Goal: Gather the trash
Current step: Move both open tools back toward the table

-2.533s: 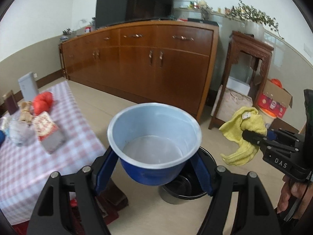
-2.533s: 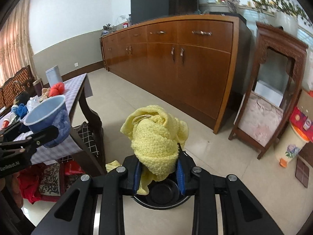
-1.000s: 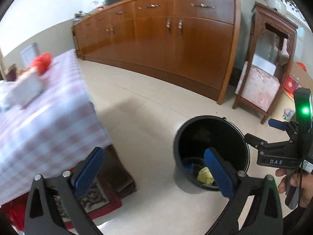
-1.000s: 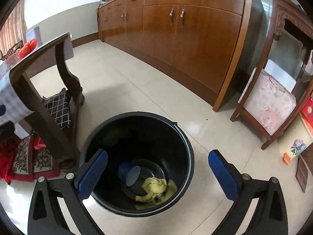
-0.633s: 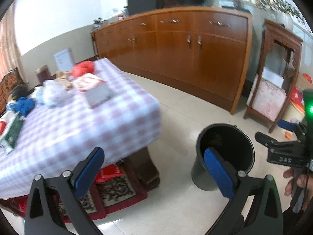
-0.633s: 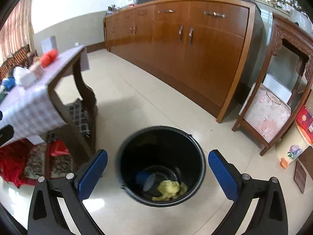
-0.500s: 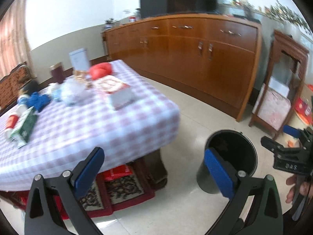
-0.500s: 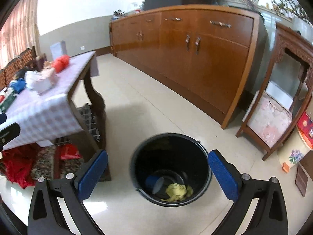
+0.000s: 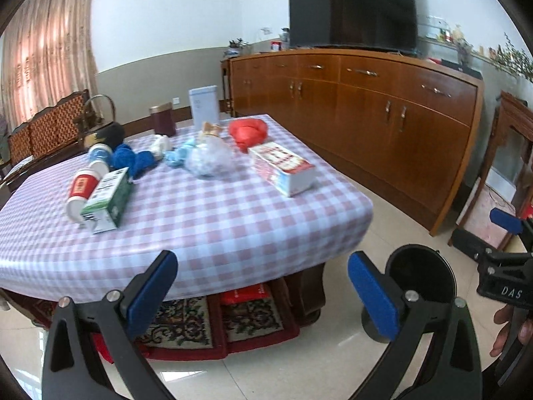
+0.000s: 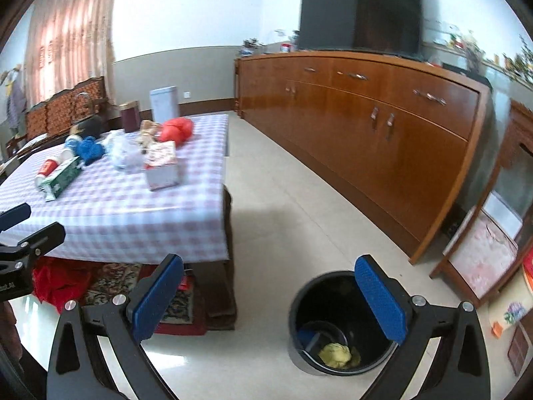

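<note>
bin point(image 10: 301, 326) beside table point(image 9: 213, 233) | 2 tools gaping | cloth point(image 10: 334, 355) probably inside

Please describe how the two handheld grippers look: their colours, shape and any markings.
Both the left gripper and the right gripper have black skeletal frames with silver bolts and two fingers with blue textured pads. The right gripper's body carries white "DAS" lettering.
</note>
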